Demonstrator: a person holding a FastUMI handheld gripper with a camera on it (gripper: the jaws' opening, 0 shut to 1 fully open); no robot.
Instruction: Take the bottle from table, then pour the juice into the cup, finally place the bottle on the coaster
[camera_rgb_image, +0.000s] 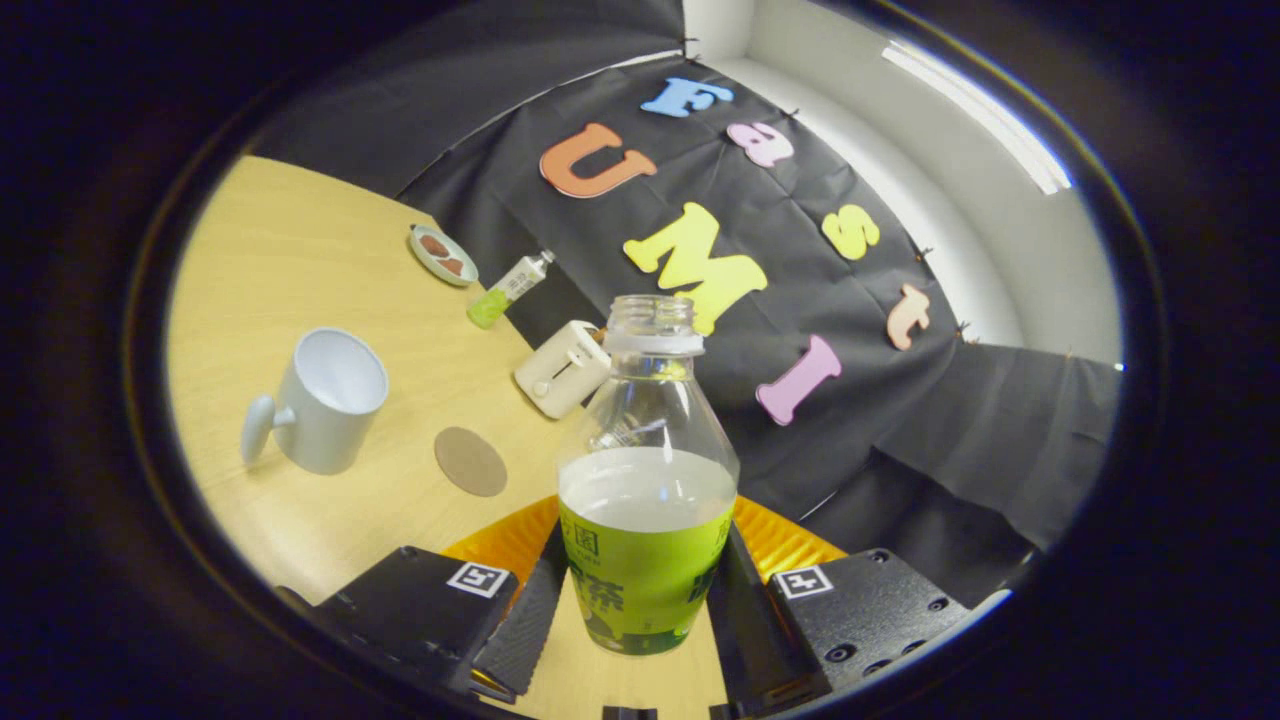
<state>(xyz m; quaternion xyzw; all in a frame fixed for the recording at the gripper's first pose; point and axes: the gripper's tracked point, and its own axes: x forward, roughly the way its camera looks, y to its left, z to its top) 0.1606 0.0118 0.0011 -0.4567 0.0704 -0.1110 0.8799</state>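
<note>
My gripper (640, 600) is shut on a clear, uncapped bottle (645, 480) with a green label; both black fingers (525, 625) press on its lower body. The bottle holds pale liquid up to just above the label and is lifted off the wooden table (300, 250), and the whole view is tilted. A pale blue-white cup (320, 400) with a handle stands empty on the table, to the left beyond the fingers. The round brown coaster (470, 461) lies flat between the cup and the bottle.
A small white toaster-like box (562, 380) sits near the table's far edge behind the bottle. Farther back stand a second small bottle (508, 290) with green liquid and a little dish (442, 254) with brown pieces. Black cloth hangs behind the table.
</note>
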